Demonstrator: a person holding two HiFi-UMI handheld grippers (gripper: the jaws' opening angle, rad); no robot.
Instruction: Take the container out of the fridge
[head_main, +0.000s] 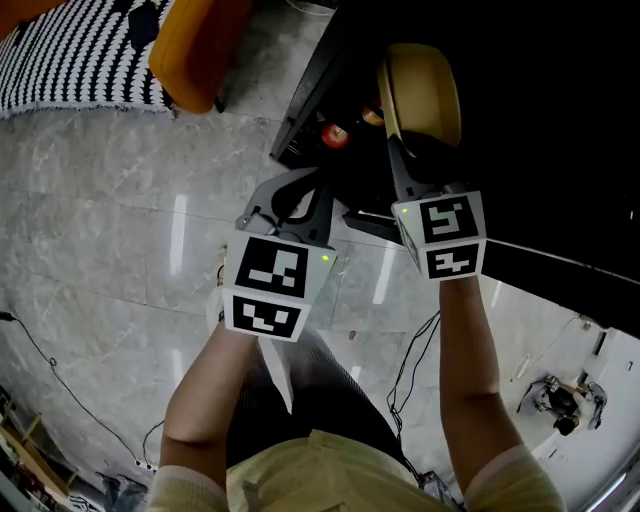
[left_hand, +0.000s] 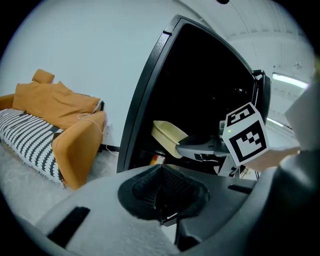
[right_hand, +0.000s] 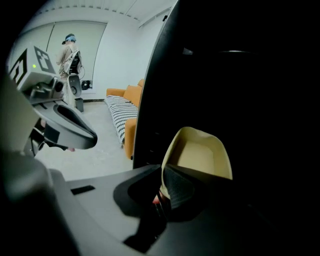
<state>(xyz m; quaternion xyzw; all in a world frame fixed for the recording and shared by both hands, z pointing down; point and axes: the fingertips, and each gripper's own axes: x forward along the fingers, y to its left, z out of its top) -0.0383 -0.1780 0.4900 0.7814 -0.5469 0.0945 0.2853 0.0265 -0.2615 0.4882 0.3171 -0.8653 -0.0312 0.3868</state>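
A cream plastic container (head_main: 420, 90) is held by its near rim in my right gripper (head_main: 402, 150), in front of the dark open fridge (head_main: 540, 120). In the right gripper view the jaws of that gripper (right_hand: 162, 172) are shut on the container (right_hand: 200, 155), whose open side faces the camera. My left gripper (head_main: 296, 190) hangs beside it, lower and to the left, over the floor. Seen in its own view, the left gripper (left_hand: 159, 170) is shut with nothing in it. That view shows the container (left_hand: 167, 135) clear of the black fridge edge (left_hand: 145, 100).
A red item (head_main: 335, 135) and another item sit low inside the fridge. An orange sofa (head_main: 195, 50) with a striped blanket (head_main: 70, 50) stands left of it. Cables (head_main: 410, 360) run over the marble floor. A person (right_hand: 67, 50) stands far off.
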